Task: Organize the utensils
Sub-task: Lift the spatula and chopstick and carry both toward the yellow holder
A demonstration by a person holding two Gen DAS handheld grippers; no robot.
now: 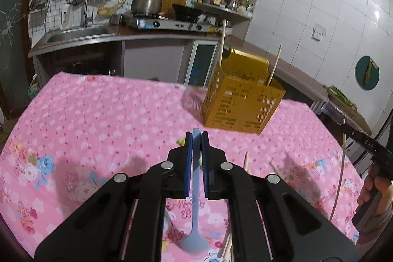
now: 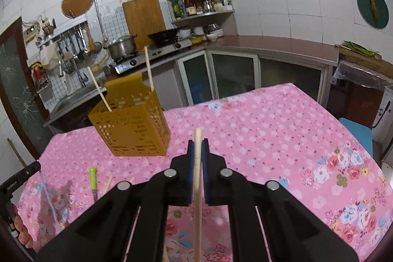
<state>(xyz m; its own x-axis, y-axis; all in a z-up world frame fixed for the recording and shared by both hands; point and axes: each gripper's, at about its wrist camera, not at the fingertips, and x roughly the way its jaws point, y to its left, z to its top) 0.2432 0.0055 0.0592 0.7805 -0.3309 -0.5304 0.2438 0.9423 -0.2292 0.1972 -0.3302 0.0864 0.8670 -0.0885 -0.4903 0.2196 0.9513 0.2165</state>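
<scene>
My left gripper (image 1: 196,136) is shut on a light blue spoon (image 1: 195,208), held by the handle end with its bowl hanging toward the camera above the pink tablecloth. My right gripper (image 2: 198,145) is shut on a wooden chopstick (image 2: 198,200), held near its top end. A yellow perforated utensil basket (image 1: 242,104) stands on the table ahead with two chopsticks (image 1: 222,41) sticking up out of it; it also shows in the right wrist view (image 2: 133,124). The right gripper with its chopstick (image 1: 340,171) shows at the right edge of the left wrist view.
On the pink floral tablecloth (image 2: 270,129) lie a green-handled utensil (image 2: 92,176) and loose chopsticks (image 2: 108,183), more chopsticks (image 1: 246,161) near my left gripper. Behind the table are a counter with sink (image 1: 78,34), stove and pot (image 1: 146,3).
</scene>
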